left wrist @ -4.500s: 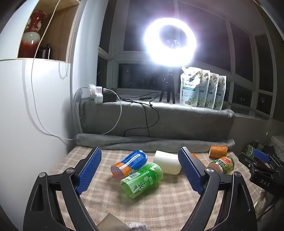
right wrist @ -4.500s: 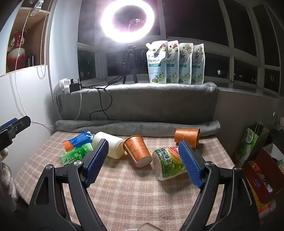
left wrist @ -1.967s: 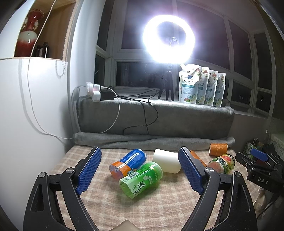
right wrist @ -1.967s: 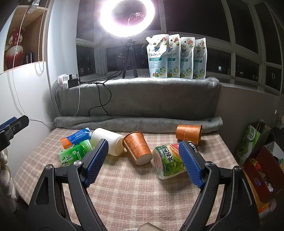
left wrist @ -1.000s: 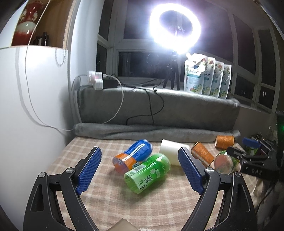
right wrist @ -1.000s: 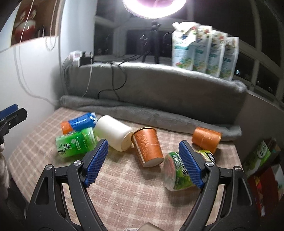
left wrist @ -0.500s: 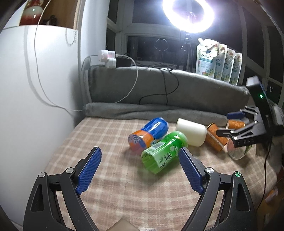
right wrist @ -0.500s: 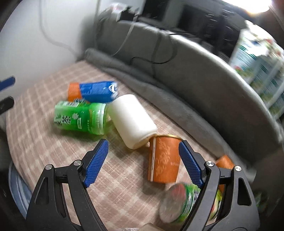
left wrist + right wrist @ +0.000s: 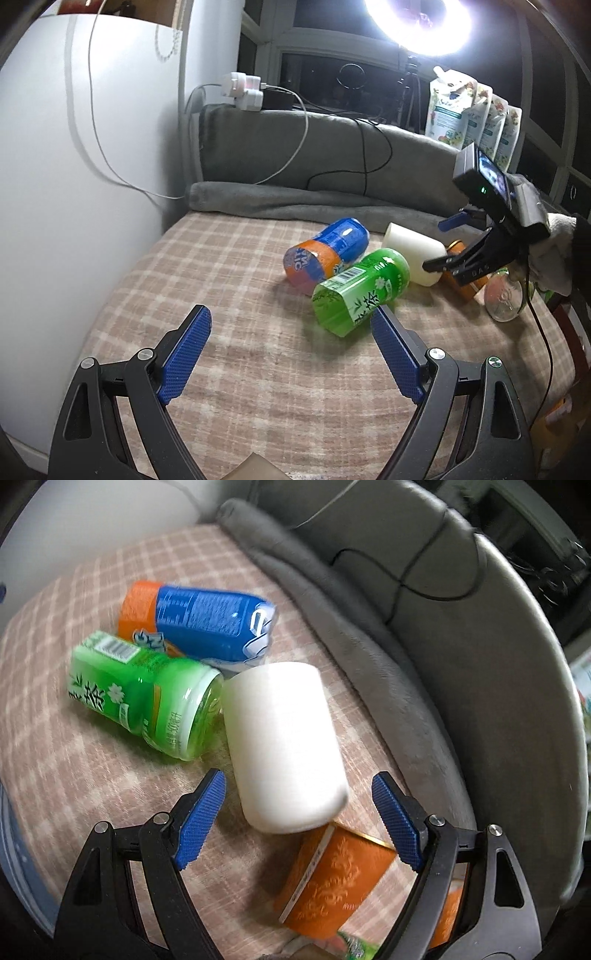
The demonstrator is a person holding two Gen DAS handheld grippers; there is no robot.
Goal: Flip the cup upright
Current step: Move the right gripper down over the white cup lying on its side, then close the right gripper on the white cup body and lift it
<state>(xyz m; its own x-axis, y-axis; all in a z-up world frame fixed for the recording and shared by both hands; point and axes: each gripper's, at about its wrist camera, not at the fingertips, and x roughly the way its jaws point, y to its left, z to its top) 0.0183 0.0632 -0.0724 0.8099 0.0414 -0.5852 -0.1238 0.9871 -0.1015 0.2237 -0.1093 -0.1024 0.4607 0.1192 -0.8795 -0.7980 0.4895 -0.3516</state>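
A white cup [image 9: 280,746] lies on its side on the checked cloth; it also shows in the left wrist view [image 9: 413,251]. An orange paper cup [image 9: 332,882] lies on its side just beside it, partly hidden by the right gripper in the left wrist view [image 9: 463,286]. My right gripper [image 9: 297,818] is open, its blue pads on either side of the white cup's near end, above it. It shows in the left wrist view [image 9: 454,243] over the cups. My left gripper [image 9: 290,354] is open and empty, low over the cloth's front.
A green bottle-cup [image 9: 360,291] and a blue and orange one [image 9: 325,251] lie on their sides left of the white cup. A clear green-labelled cup [image 9: 504,299] lies at the right. Grey rolled blanket [image 9: 280,203] and backrest line the far edge; a white wall [image 9: 74,184] is left.
My right gripper has swung forward and down over the white cup, which now fills the space between its pads. My left gripper has drawn back and turned right a little.
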